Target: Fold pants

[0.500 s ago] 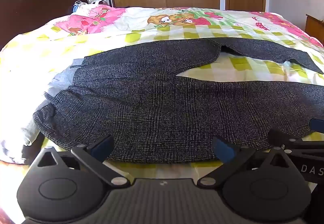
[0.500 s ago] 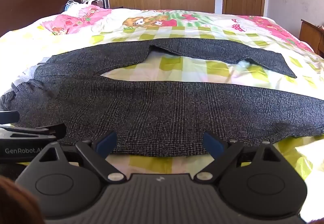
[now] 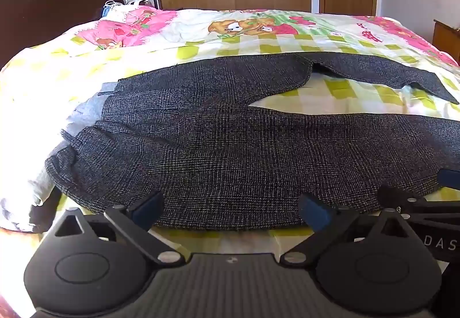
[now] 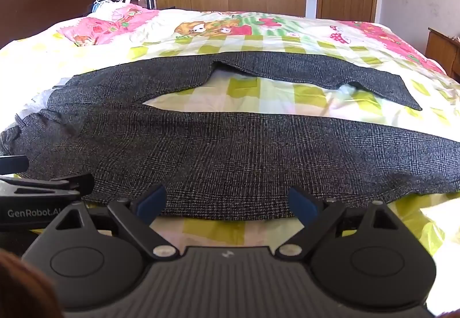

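Left wrist view: pants [image 3: 230,151] near leg runs off the right picture edge, cuff unseen; waist end at left lost in sun glare on the bed cover [image 3: 201,42]. Right gripper [image 3: 425,203] enters just right of the pants' near hem, cut by the edge, one blue pad only partly shown. Headboard [image 3: 51,1], beyond the pants' waist end, clipped by the lens rim. Right wrist view: near leg's cuff again cropped at right. Left gripper [image 4: 37,183] cut by the left edge, beside the pants' waist end. Small items past the pillow [image 4: 109,6] too small to identify. Brown blur in the bottom-left corner [image 4: 20,286], unidentifiable.
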The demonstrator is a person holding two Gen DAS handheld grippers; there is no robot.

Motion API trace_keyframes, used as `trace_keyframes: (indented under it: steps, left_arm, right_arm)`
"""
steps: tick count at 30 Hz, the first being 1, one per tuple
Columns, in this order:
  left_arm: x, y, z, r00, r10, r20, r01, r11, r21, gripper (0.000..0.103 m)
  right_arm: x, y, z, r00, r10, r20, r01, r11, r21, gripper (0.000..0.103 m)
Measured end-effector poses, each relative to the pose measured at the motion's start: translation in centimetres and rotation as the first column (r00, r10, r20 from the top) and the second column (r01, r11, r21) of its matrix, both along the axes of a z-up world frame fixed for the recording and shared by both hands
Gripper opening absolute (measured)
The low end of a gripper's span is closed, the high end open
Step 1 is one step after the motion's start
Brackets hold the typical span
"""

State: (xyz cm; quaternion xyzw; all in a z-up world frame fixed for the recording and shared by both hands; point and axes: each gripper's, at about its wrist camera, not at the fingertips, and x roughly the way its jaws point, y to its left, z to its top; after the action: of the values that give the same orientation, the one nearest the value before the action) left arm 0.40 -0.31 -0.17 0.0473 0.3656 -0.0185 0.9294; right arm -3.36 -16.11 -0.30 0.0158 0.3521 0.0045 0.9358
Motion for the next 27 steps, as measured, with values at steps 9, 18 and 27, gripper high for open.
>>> trace_keyframes:
  steps: [9, 18, 27]
  left_arm:
    - [-0.39, -0.05, -0.17, 1.000, -0.003, 0.000, 0.003, 1.000, 0.002, 0.103]
    - [-0.43, -0.09, -0.15, 1.000, -0.003, -0.001, 0.003, 1.000, -0.002, 0.103]
    - [-0.39, -0.03, -0.17, 1.000, -0.003, -0.001, 0.003, 1.000, -0.001, 0.103]
  right_arm:
    - [0.26, 0.05, -0.22, 1.000, 0.004, -0.006, -0.004, 1.000, -0.001, 0.090]
    - [0.28, 0.05, -0.21, 1.000, 0.004, -0.006, -0.004, 1.000, -0.001, 0.089]
    - [0.30, 0.12, -0.21, 1.000, 0.005, -0.008, -0.005, 1.000, -0.001, 0.088]
